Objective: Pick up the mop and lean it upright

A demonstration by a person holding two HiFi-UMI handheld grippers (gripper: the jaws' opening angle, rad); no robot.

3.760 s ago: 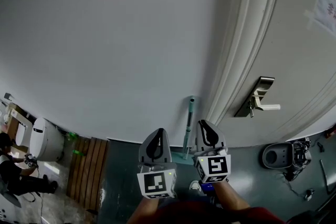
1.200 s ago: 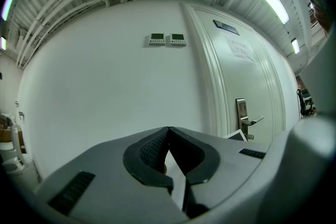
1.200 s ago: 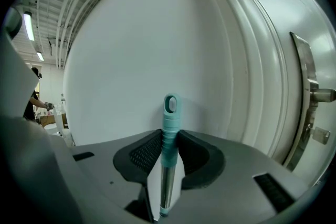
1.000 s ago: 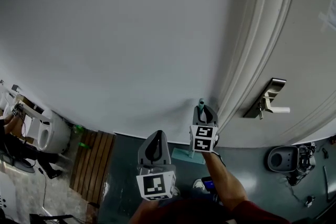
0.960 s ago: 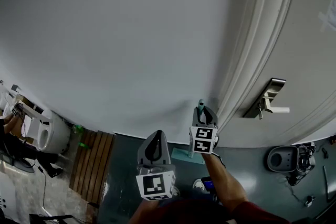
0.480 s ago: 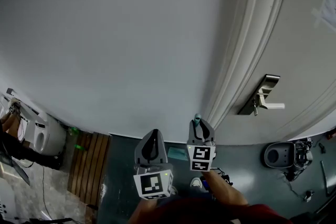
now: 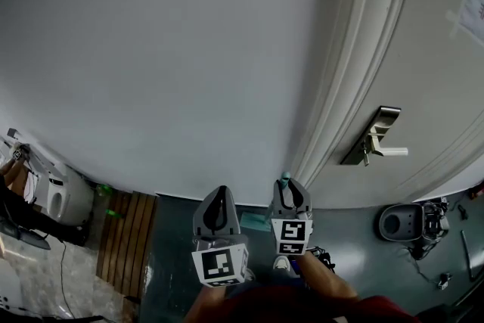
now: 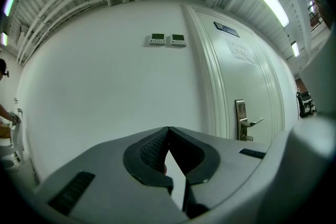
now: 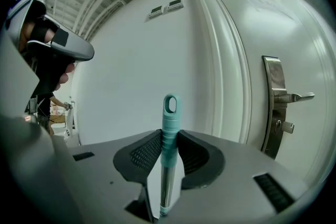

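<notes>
White wall [image 7: 189, 72] meets a white door [image 7: 446, 49] above dark floor [image 7: 178, 238]. The right gripper [image 9: 169, 134] fingers clench the mop [image 9: 168, 119] handle, upright beside the door frame. The left gripper [image 8: 168, 129] fingers are pressed together, empty.

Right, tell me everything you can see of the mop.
The mop stands upright, clamped near its top between the jaws of the right gripper. Its top is a teal, plastic-looking ribbed grip ending in a hanging loop; below runs a shiny metal shaft. In the head view its pale flat head seems to lie on the dark floor beside the white wall and door frame. Whether it touches the wall cannot be told.
</notes>
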